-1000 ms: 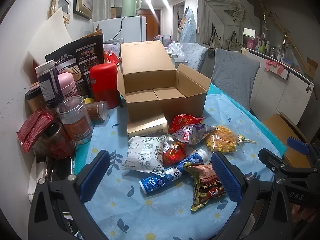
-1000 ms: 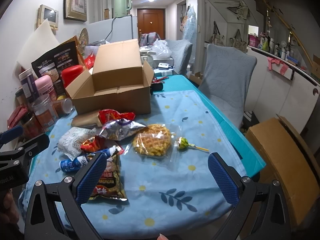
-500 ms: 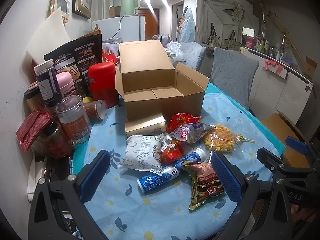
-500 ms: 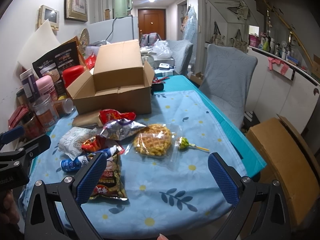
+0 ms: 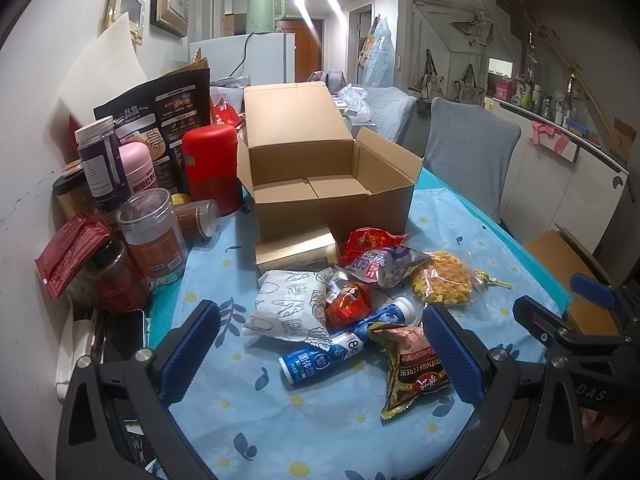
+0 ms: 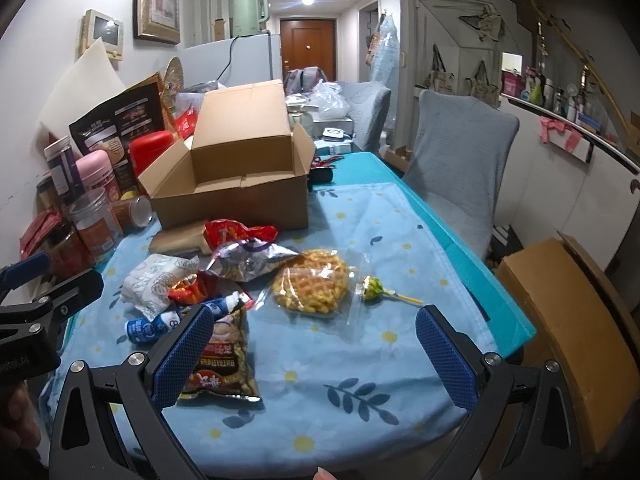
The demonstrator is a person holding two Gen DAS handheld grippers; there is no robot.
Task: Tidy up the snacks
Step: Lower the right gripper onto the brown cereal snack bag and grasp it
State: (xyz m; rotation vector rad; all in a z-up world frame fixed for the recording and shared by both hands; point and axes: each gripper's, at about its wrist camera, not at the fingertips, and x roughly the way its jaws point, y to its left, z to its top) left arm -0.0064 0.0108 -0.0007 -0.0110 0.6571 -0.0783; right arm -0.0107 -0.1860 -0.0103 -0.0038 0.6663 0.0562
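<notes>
Cardboard box open, empty, behind snack pile. Waffle bag, cereal packet, lollipop loose on cloth. Left gripper, right gripper spread wide, empty. Suggest pinching packet edges, not contents.

we see white walls with a framed picture, a white fridge topped by a green kettle — brown door behind, grey chair beside the table, ceiling lights on.
</notes>
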